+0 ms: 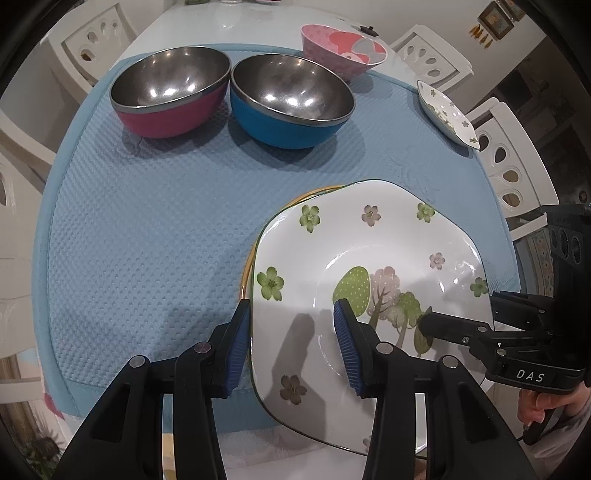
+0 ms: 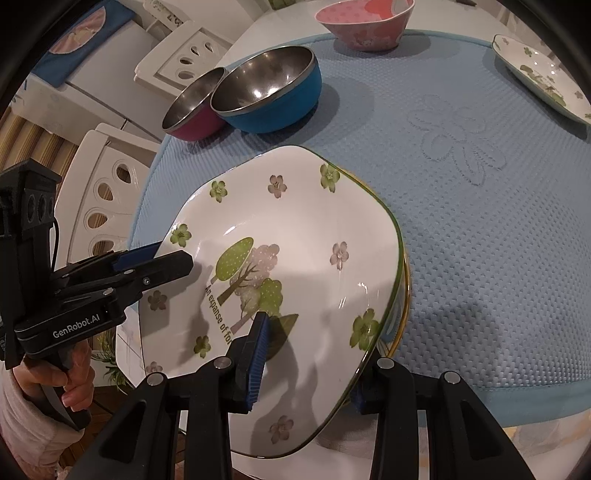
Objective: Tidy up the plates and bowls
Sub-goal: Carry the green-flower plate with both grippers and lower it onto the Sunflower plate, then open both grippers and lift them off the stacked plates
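A large white square plate with flowers and trees lies on top of a yellow-rimmed plate on the blue mat. My left gripper is open, its two fingers astride the plate's left edge. My right gripper is open, astride the plate's opposite edge; it shows in the left wrist view. At the back stand a pink steel bowl, a blue steel bowl, a pink patterned bowl and a small floral plate.
A blue textured mat covers the white table. White chairs stand around the table.
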`<state>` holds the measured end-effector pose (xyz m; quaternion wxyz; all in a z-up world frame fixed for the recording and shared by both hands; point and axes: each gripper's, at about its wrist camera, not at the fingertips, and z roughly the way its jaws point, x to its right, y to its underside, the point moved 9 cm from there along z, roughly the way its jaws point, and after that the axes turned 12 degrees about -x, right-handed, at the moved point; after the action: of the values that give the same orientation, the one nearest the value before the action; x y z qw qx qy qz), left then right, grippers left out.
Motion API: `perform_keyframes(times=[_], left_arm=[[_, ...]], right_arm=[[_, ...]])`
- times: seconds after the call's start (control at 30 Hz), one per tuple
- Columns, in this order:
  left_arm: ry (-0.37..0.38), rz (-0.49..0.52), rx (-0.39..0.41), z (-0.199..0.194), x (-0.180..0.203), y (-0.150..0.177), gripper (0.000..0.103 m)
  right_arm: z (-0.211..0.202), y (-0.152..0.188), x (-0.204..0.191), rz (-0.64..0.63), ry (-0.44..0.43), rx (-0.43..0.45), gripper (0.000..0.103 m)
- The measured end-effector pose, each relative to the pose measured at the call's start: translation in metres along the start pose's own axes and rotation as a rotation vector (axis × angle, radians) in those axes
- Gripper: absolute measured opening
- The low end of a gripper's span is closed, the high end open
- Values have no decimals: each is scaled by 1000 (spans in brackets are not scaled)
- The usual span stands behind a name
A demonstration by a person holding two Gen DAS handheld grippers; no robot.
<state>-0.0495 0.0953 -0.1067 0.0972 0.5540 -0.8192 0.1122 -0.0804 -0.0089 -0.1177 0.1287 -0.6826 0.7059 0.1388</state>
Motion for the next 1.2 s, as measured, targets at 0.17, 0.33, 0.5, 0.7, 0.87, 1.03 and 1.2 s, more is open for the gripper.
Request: perform_keyframes(times=[0.17,0.33,0.5,0.7,0.87,1.03,1.2], left_arm=[[-4,-8,-6,3,1,0,41],[8,-19,-14,7,0,1,41],[7,-32,-13,9,2,0,41],[19,-61,-10,11,1,-2,41],[-3,-65,-17,10,1,-4,41],[-16,-71,-16,6,1,-7,41],[-13,-77,-21,7,3,-9,41]], right_arm=[[2,-2,3,-1,7,-18,37],[7,-5,6,-5,25,-44,37],[10,-6,8,1,20,-59,37],[12,-5,8,-9,17,-84,37],[13,-5,6,-22,17,-119,36],[9,-5,7,-37,48,-149,36],[3,-7,14,-33,57,-152,37]])
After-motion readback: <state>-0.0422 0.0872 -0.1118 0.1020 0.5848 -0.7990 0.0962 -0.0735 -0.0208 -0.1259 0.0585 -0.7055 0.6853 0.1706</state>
